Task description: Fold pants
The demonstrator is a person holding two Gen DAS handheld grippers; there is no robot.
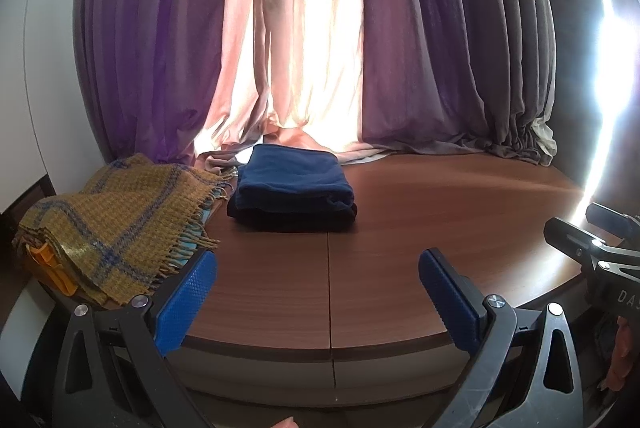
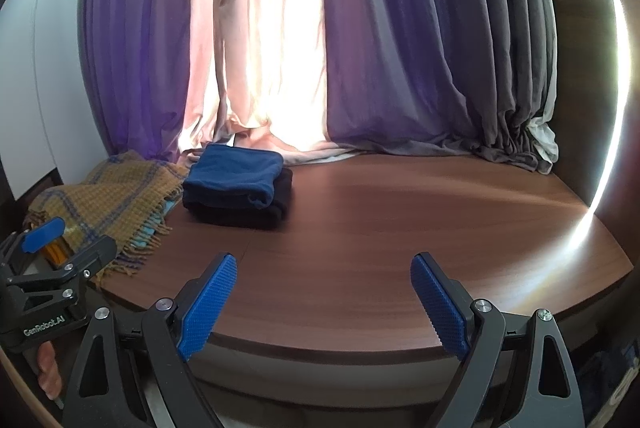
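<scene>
Folded blue pants (image 1: pixel 294 178) (image 2: pixel 234 176) lie on top of a folded black garment (image 1: pixel 292 216) (image 2: pixel 256 214), stacked near the back of a brown wooden platform (image 1: pixel 440 220) (image 2: pixel 400 228). My left gripper (image 1: pixel 318 270) is open above the platform's front edge, well short of the stack, with nothing between its blue pads (image 1: pixel 186 302). My right gripper (image 2: pixel 324 276) is also open and empty at the front edge, right of the stack. The left gripper's body (image 2: pixel 48 268) shows at the left edge of the right wrist view.
A mustard and blue plaid fringed blanket (image 1: pixel 112 228) (image 2: pixel 112 200) is heaped left of the stack, over something orange (image 1: pixel 56 268). Purple and pink curtains (image 1: pixel 320 28) (image 2: pixel 360 48) hang behind, pooling on the platform. A seam (image 1: pixel 329 288) runs down the platform's middle.
</scene>
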